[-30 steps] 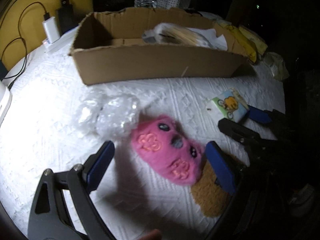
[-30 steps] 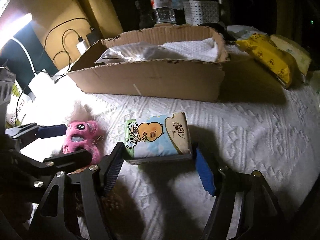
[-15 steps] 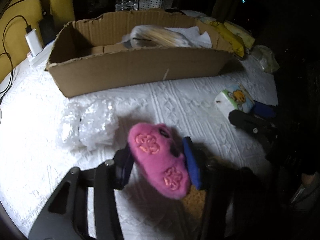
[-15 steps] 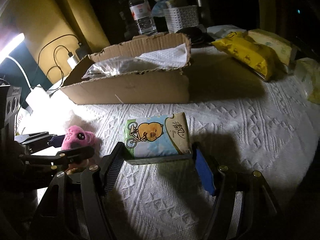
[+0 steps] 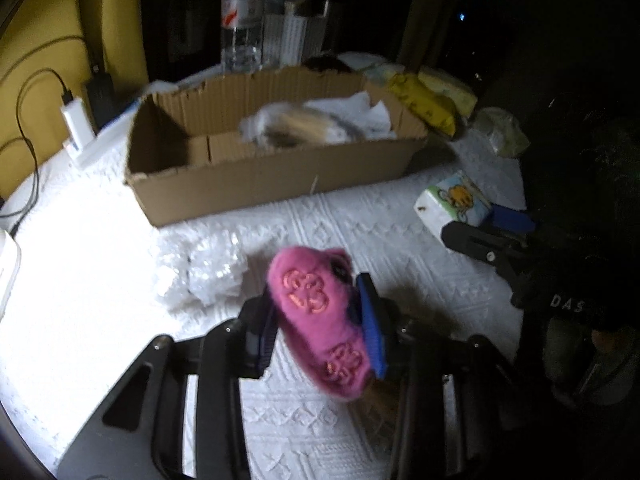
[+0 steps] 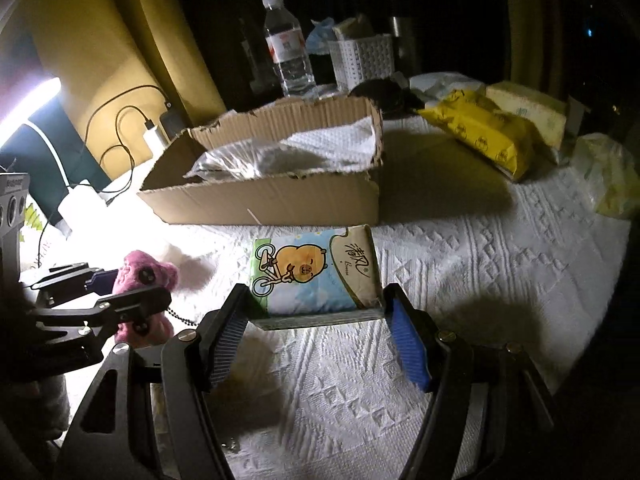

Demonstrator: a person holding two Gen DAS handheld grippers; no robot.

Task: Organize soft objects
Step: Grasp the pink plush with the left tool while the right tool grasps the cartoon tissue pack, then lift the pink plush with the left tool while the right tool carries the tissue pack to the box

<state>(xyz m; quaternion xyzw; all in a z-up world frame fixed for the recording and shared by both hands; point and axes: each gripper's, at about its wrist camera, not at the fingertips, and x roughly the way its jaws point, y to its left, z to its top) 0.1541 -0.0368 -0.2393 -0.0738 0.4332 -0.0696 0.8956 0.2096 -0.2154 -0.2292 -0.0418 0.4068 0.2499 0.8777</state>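
The left gripper (image 5: 316, 316), its jaws having just been closing, is clenching the pink plush toy (image 5: 316, 312) in front of the cardboard box (image 5: 276, 176). The right gripper (image 6: 316, 340) is grasping the tissue pack (image 6: 314, 276), also before the box. Risk: the toy is overhanging its pads, so it could be slipping out during the carry.

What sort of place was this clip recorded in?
Probably a home, maybe a bedroom, dim apart from one bright lamp at the side. The work surface is a white quilted cover, with a charger and cable against a yellow wall, and a water bottle and white basket behind the cardboard box.
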